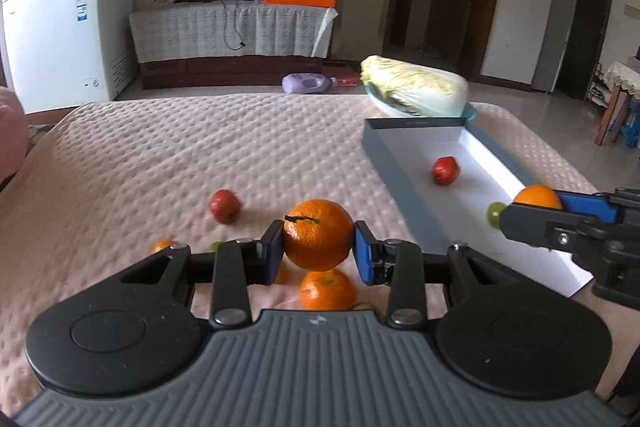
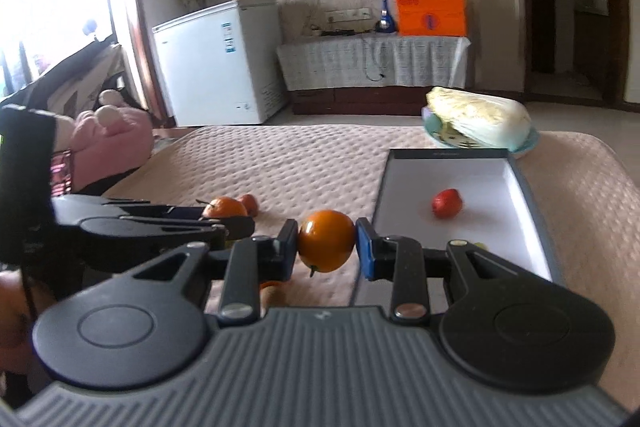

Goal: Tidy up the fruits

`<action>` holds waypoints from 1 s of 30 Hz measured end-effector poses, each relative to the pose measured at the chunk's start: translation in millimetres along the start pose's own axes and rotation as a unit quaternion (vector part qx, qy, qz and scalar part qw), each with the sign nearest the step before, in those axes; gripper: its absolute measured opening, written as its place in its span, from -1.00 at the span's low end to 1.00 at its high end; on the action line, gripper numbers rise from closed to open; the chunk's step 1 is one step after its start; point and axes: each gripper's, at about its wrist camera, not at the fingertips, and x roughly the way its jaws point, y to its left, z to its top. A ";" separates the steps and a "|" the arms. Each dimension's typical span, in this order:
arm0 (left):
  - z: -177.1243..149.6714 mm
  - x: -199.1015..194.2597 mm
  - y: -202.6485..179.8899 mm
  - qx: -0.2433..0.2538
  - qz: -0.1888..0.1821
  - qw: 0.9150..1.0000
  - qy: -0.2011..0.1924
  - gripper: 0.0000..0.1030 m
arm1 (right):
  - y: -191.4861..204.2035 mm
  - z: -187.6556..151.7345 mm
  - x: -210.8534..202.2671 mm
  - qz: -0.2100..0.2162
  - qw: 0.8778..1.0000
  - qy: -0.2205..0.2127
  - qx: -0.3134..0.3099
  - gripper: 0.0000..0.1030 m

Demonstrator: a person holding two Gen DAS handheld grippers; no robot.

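The bed (image 1: pixel 160 155) fills both views, its pink quilted cover carrying the loose fruit. At two o'clock in the left wrist view lies the tray (image 1: pixel 384 163), a shallow grey-walled box with a white floor whose long axis runs from near right toward the cabbage (image 1: pixel 416 87) at its far end. Inside it sit a red apple (image 1: pixel 445 170) near the middle and a green fruit (image 1: pixel 495 213) at the near end. The left gripper (image 1: pixel 318 247) pinches an orange (image 1: pixel 318 235) by its sides above the cover, its stem at twelve o'clock; being round, it has no real long axis. The right gripper (image 2: pixel 326 245) clamps a second orange (image 2: pixel 326 239) just left of the tray's near wall, its stem at six o'clock. On the cover remain another apple (image 1: pixel 225 206) at ten o'clock and a third orange (image 1: pixel 327 289) directly under the held one. The step in hand looks like carrying both oranges to the tray; it would go best one after the other, lowered to the floor away from the apple before the jaws spread, so nothing rolls.
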 end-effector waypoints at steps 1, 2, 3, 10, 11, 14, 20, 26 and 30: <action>1.2 0.6 -3.9 0.001 -0.003 1.000 0.000 -0.19 | -3.5 0.1 -0.6 -0.006 1.000 0.001 0.005 -0.34; 1.9 0.9 -8.0 0.003 -0.005 1.000 -0.001 -0.19 | -5.7 -0.1 -1.3 -0.010 1.000 0.003 0.006 -0.34; 2.8 0.9 -13.3 0.007 -0.007 1.000 -0.003 -0.19 | -8.1 -0.3 -1.5 -0.016 1.000 0.004 0.007 -0.34; 9.7 5.6 -47.6 0.021 -0.037 0.999 -0.011 -0.19 | -33.3 -4.0 -9.6 -0.053 0.998 0.009 0.018 -0.34; 10.3 6.9 -53.3 0.023 -0.042 0.999 -0.011 -0.19 | -36.8 -4.8 -11.3 -0.058 0.998 0.009 0.020 -0.34; 12.2 10.5 -71.0 0.032 -0.057 0.998 -0.014 -0.19 | -46.8 -8.2 -14.2 -0.070 0.997 0.012 0.022 -0.34; 17.7 16.9 -96.5 0.038 -0.083 0.996 -0.021 -0.18 | -61.0 -12.8 -20.0 -0.082 0.996 0.017 0.022 -0.34; 19.5 27.4 -114.0 0.042 -0.096 0.994 -0.017 -0.18 | -67.2 -12.8 -21.5 -0.092 0.995 0.018 0.026 -0.34; 21.6 35.4 -119.1 0.033 -0.104 0.994 -0.012 -0.18 | -72.8 -12.6 -24.4 -0.097 0.994 0.018 0.042 -0.34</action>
